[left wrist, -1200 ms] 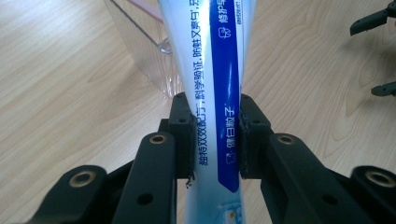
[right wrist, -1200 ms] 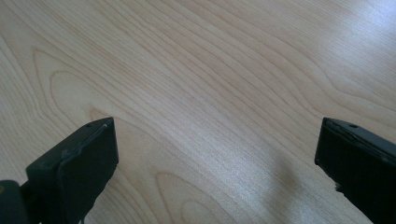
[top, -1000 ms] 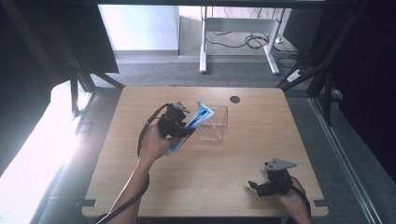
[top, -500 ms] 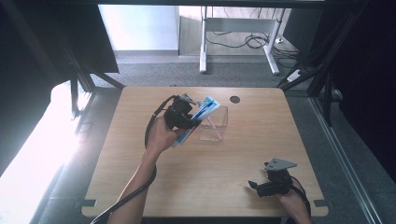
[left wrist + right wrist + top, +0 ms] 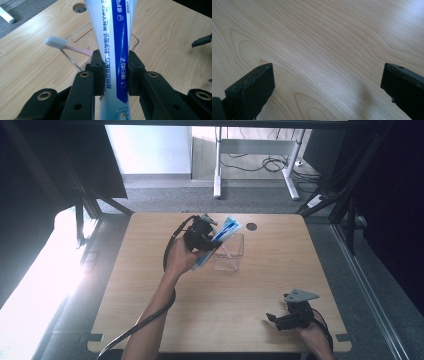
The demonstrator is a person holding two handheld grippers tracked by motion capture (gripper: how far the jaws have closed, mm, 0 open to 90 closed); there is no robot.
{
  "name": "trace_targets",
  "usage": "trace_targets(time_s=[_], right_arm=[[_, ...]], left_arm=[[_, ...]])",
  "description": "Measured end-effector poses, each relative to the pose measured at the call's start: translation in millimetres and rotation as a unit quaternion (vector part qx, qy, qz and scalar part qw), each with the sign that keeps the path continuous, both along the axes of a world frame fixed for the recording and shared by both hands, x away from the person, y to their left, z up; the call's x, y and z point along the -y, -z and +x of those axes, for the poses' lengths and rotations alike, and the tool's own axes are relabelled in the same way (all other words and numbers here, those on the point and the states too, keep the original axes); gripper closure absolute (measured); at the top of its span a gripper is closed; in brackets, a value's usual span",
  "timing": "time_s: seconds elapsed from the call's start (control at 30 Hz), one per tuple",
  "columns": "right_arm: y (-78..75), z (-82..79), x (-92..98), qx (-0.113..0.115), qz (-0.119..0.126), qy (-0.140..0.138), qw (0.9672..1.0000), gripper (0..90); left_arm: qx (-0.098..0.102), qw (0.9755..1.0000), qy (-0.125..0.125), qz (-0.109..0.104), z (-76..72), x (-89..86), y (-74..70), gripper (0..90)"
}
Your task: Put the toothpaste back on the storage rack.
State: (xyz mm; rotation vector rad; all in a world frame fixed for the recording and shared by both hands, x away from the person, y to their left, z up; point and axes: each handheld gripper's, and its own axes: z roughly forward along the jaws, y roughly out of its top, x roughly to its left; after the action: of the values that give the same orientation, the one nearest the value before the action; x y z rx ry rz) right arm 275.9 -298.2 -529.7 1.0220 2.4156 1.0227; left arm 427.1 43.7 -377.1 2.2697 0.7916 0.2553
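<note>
Left tongs (image 5: 112,73) are clamped hard on the toothpaste box (image 5: 115,45), one black pad pressing each long side, and in the left gripper view the box runs straight up the middle of the frame, long axis in line with the jaws, far end pointing out past the top edge. Just beyond it, upper centre of that frame, sits the clear plastic container (image 5: 75,37), and a pink toothbrush (image 5: 63,46) with a white head already leans in it, head poking out to the left of the box. From the high view, the left tongs (image 5: 212,240) hover at upper centre of the worktop (image 5: 150,320), the box (image 5: 225,232) slanting up and to the right, its upper end over the near-left rim of the container (image 5: 231,256). So here is the relation that matters: the container lies ahead of and below the box's leading end, and the box is tilted rather than upright, so I'd judge the drop calls for tipping that long axis steeper and sliding it rightward in the frame, clear of the toothbrush. The left hand (image 5: 181,261) is by far the nearer one. The right tongs (image 5: 272,318) sit at lower right of the high view, well apart from everything; in the right gripper view the two jaws stand wide apart over bare wood, holding nothing.
</note>
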Motion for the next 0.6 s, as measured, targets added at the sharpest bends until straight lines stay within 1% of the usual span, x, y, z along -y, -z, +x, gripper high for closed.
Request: trace_targets(time_s=[0.07, 0.17, 0.3, 0.37, 0.47, 0.5, 0.53, 0.6], right_arm=[[0.1, 0.2, 0.5, -0.001, 0.002, 0.001, 1.0, 0.0], [-0.1, 0.3, 1.1, 0.0, 0.001, 0.001, 1.0, 0.0], [0.1, 0.7, 1.7, 0.0, 0.001, 0.001, 1.0, 0.0], [0.0, 0.7, 1.8, 0.001, 0.001, 0.001, 1.0, 0.0], [-0.3, 0.7, 1.8, 0.001, 0.005, 0.0, 1.0, 0.0], [-0.3, 0.7, 1.8, 0.001, 0.005, 0.0, 1.0, 0.0], [-0.2, 0.7, 1.6, 0.001, 0.006, -0.001, 1.0, 0.0], [-0.3, 0.6, 1.3, 0.0, 0.006, -0.002, 1.0, 0.0]], left_arm=[[0.003, 1.0, 0.001, 0.001, 2.3, 1.7, -0.7, 72.1], [0.005, 1.0, 0.001, -0.007, 6.1, 4.4, -2.0, 72.1], [0.014, 0.9999, 0.004, -0.004, 11.0, 9.2, -4.2, 72.1], [0.016, 0.9998, 0.004, -0.007, 13.5, 11.3, -5.2, 72.1], [0.018, 0.9997, 0.001, -0.017, 17.9, 15.6, -7.6, 72.1], [0.022, 0.9996, 0.005, -0.015, 19.5, 17.0, -8.6, 72.2], [0.023, 0.9996, 0.004, -0.018, 20.4, 19.1, -8.9, 72.2], [0.024, 0.9996, 0.006, -0.015, 23.0, 22.2, -9.7, 72.2]])
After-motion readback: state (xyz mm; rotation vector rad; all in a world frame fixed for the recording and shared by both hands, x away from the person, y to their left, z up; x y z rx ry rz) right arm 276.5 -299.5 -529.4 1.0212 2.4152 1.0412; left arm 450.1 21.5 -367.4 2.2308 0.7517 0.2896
